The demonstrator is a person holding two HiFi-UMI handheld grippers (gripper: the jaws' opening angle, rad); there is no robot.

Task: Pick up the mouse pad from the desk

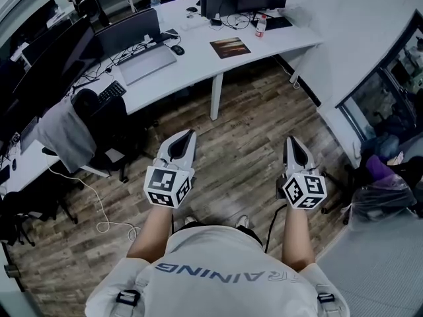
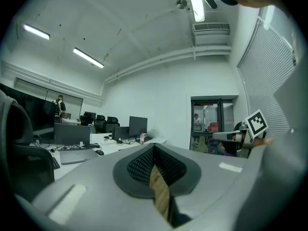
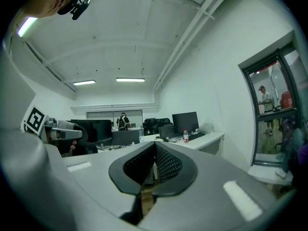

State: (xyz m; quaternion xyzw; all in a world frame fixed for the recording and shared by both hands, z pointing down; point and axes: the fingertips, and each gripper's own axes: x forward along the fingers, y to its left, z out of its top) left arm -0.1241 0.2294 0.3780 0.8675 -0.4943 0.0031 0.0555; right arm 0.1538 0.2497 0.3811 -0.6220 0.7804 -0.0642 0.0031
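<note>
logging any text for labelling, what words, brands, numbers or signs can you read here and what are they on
"RAINING", upside down, on the person's shirt; any letter before it is unclear.
The cubes on the left gripper and right gripper: square markers only, no words.
The bottle on the desk: label too small to read.

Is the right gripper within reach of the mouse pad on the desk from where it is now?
Probably not yet. The right gripper hangs close to the person, while the mouse pad lies on the desk across open floor. Nothing blocks the way, but its jaws are shut.
</note>
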